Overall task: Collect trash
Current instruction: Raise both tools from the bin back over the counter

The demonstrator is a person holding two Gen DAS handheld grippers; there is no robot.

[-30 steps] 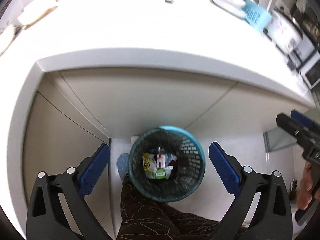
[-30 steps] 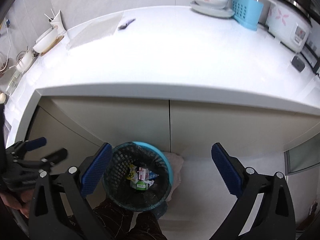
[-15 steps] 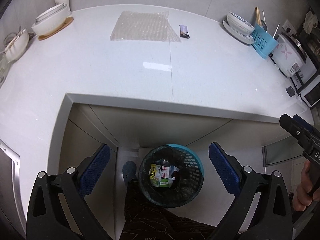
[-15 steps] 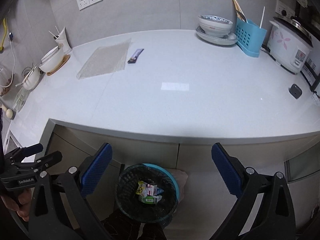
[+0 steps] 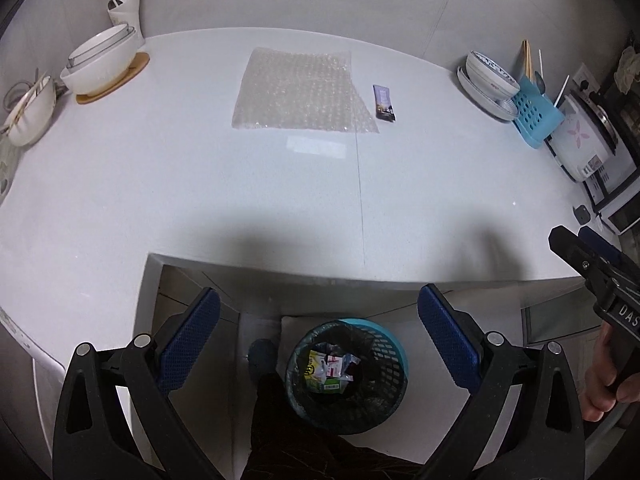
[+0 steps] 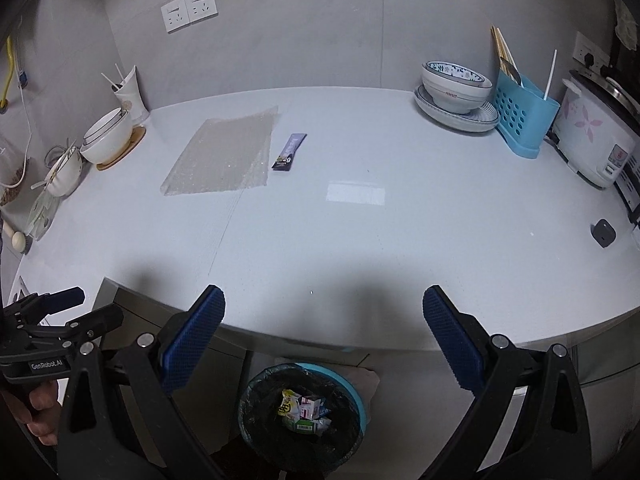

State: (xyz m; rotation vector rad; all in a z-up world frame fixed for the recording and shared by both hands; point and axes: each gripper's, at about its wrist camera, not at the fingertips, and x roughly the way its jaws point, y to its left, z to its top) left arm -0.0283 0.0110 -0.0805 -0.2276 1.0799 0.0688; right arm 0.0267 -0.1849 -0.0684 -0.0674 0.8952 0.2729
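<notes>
A clear bubble-wrap sheet (image 5: 304, 92) (image 6: 224, 156) and a dark snack wrapper (image 5: 384, 103) (image 6: 289, 152) lie on the white counter (image 5: 200, 184) (image 6: 360, 240), far from me. A teal mesh bin (image 5: 346, 368) (image 6: 302, 412) with a black liner stands on the floor below the counter edge, holding several wrappers. My left gripper (image 5: 318, 340) is open and empty above the bin. My right gripper (image 6: 324, 340) is open and empty over the counter's front edge. Each gripper also shows at the other view's side, the right one (image 5: 588, 256) and the left one (image 6: 60, 312).
White bowls on a wooden coaster (image 6: 110, 140) and a cup (image 6: 130, 94) stand at the back left. Stacked bowls (image 6: 456, 84), a blue utensil holder (image 6: 524, 114) and a rice cooker (image 6: 596, 136) stand at the back right. A small dark object (image 6: 603, 233) lies near the right edge. My leg (image 5: 288, 432) is beside the bin.
Both grippers have risen and tilted up from over the bin, so the counter top with the bubble wrap and wrapper has come into view. Both stay open and empty.
</notes>
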